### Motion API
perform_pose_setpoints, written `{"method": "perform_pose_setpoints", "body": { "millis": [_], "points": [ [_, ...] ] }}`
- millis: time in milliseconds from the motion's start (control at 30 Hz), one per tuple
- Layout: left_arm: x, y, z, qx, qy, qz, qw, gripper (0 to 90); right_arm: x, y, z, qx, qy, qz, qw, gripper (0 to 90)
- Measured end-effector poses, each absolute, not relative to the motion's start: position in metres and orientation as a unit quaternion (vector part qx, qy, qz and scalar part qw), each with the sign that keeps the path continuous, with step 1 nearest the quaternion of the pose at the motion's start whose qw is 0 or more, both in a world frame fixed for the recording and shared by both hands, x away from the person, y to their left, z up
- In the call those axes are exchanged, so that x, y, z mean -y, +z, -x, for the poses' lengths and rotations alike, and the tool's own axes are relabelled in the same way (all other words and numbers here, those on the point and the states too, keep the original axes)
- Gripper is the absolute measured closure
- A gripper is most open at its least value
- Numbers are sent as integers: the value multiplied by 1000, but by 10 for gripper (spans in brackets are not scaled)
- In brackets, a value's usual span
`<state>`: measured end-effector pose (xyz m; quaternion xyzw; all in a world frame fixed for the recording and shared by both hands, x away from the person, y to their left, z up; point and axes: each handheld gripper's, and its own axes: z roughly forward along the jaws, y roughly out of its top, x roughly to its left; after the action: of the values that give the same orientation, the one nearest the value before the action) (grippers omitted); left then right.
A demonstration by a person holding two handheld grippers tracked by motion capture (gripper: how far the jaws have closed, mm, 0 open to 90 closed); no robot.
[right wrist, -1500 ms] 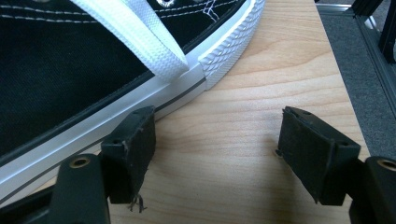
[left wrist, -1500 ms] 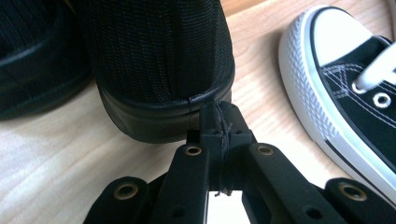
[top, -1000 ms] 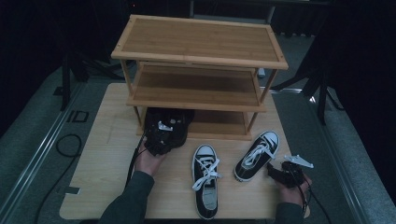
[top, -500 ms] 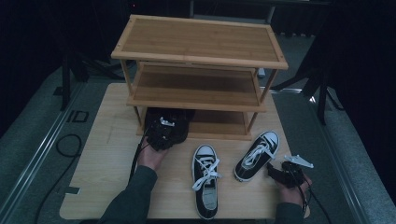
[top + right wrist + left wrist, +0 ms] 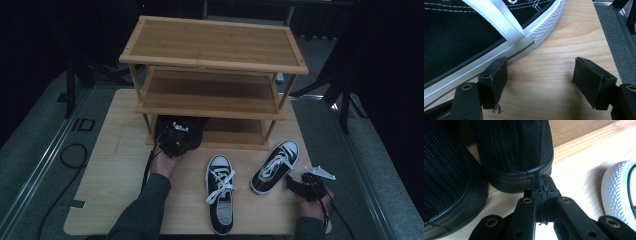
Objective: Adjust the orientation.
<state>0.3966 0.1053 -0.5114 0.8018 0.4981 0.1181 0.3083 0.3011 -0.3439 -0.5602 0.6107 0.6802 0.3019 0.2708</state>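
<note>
Left gripper (image 5: 541, 185): my jaws are clenched together with nothing between them; the tips touch the rubber heel of a black shoe (image 5: 516, 152).
Black shoes: the pair sits straight ahead of my left gripper (image 5: 175, 141), on the bottom shelf of the rack (image 5: 215, 47); the second shoe (image 5: 446, 177) is to its left.
Right gripper (image 5: 540, 83): released, jaws wide apart, bare table (image 5: 564, 50) between them.
Sneaker (image 5: 461, 32): just beside my right gripper's left jaw, on the table.
Other sneaker (image 5: 220, 192): between my two grippers, nearer me.

Wooden table (image 5: 110, 165) — carrying a three-tier rack (image 5: 215, 65), two sneakers (image 5: 220, 197) (image 5: 275, 165).
</note>
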Motion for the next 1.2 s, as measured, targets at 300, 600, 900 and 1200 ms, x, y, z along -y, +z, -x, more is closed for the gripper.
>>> {"method": "perform_pose_setpoints", "body": {
  "millis": [300,600,900,1200],
  "points": [
    [-105,-512,-401,-499,118,-801,308,885,344,-560,-301,-680,302,-611,271,274],
    [-115,-510,-387,-477,110,-805,336,761,344,-560,-301,-680,302,-611,271,274],
    [-142,-518,-369,-477,118,-804,336,704,344,-560,-301,-680,302,-611,271,274],
    [-155,-530,-354,-480,116,-800,341,676,344,-560,-301,-680,302,-611,271,274]
  ]
}}
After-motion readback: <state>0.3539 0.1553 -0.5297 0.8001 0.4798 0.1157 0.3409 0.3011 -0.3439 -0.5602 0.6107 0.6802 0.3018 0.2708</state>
